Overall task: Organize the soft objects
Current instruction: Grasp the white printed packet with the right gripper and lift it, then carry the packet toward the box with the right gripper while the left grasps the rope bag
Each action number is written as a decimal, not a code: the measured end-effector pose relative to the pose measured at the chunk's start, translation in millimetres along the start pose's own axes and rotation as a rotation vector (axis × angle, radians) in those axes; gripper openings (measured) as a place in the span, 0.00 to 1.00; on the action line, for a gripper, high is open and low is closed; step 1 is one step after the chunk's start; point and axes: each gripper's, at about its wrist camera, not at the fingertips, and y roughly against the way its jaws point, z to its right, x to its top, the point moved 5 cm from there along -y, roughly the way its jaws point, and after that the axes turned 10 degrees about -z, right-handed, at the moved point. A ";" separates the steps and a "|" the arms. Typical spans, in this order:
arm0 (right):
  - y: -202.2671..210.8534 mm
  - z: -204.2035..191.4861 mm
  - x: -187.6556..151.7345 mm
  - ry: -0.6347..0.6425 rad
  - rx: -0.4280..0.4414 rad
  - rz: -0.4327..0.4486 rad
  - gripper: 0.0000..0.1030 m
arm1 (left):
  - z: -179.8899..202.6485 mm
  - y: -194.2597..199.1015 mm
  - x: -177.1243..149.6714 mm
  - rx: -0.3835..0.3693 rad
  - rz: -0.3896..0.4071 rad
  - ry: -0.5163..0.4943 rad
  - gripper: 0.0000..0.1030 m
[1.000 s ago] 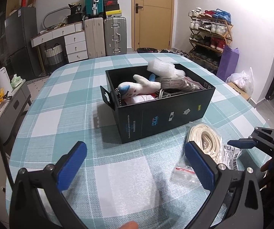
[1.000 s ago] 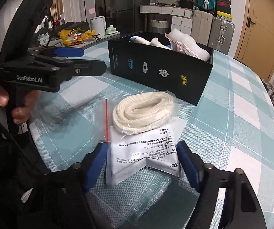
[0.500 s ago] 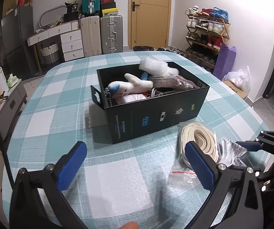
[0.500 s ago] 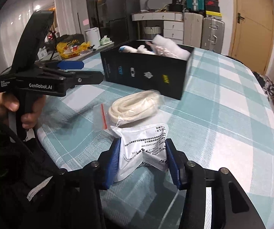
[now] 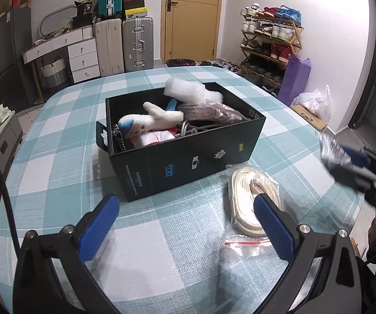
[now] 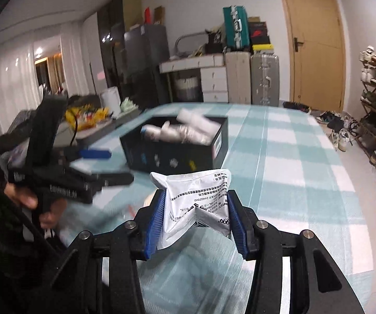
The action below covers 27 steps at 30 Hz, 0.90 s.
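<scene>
The right gripper (image 6: 195, 221) has its jaws pinched on a white packet (image 6: 197, 204) lifted above the worktop (image 6: 292, 172), left gripper (image 5: 188, 225) open, and the crumpled packet could slip before reaching the black box (image 6: 177, 144)

The right tool (image 6: 195, 219) grips a printed white packet (image 6: 197, 201) between its blue pads, raised above the desk (image 6: 292, 183). The left tool (image 5: 185, 225) hovers low with its fingers spread wide, holding nothing.
</scene>
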 end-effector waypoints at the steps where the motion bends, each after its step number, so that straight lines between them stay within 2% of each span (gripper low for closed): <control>1: 2.7 1.8 4.6 -0.007 -0.005 0.014 0.46 | 0.0 1.9 1.3 -0.001 0.005 0.003 1.00; 6: 18.6 16.5 34.0 -0.080 -0.006 0.106 0.46 | -0.6 19.3 11.3 -0.002 0.052 0.019 1.00; 10: 24.9 25.4 47.1 -0.109 -0.004 0.132 0.46 | 7.3 21.1 15.1 0.016 0.068 -0.010 1.00; 23: 13.1 36.7 37.7 -0.132 -0.014 0.084 0.46 | 58.6 -31.8 4.0 -0.002 -0.056 -0.125 0.99; 25: 11.0 38.2 36.0 -0.135 -0.016 0.077 0.46 | 64.9 -40.2 3.3 -0.003 -0.082 -0.140 0.93; 27: 8.5 39.4 34.5 -0.139 -0.018 0.071 0.46 | 69.6 -47.2 1.3 -0.007 -0.110 -0.157 0.82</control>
